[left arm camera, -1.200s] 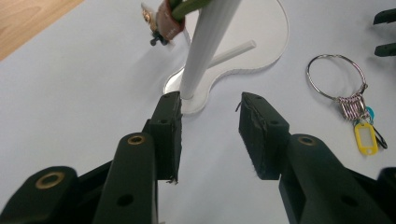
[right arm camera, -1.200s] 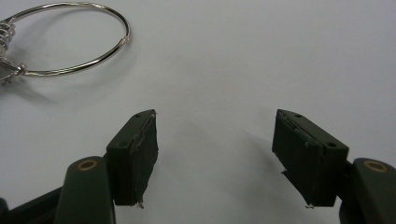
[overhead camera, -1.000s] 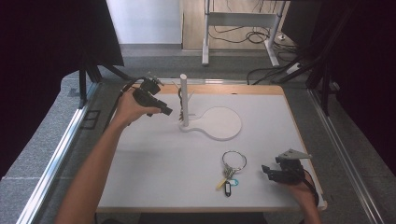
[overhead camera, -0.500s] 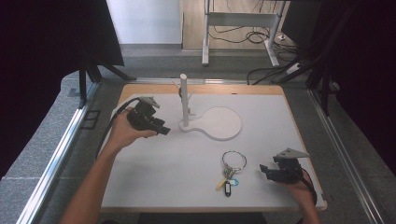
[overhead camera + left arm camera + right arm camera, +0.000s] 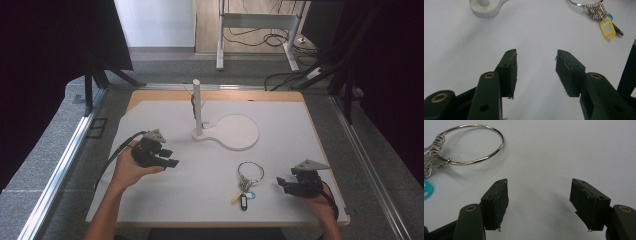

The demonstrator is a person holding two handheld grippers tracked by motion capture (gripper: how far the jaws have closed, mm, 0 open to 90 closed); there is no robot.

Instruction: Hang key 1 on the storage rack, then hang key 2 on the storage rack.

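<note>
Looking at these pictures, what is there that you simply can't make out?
- Keys: in the high view too small to count; in the left gripper view the top edge cuts the ring.
- Ring: in the right gripper view the left edge cuts off the keys and the blue tag.
- Stand: something thin hangs on its post, too small to identify in the high view; the left gripper view cuts off the post.
- Right gripper: its jaws are too dark in the high view.

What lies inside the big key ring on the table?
Inside the key ring only the bare white table shows; no gripper jaw reaches into it. The keys and tags hang at its near side, outside the loop. Nothing covers the ring.
</note>
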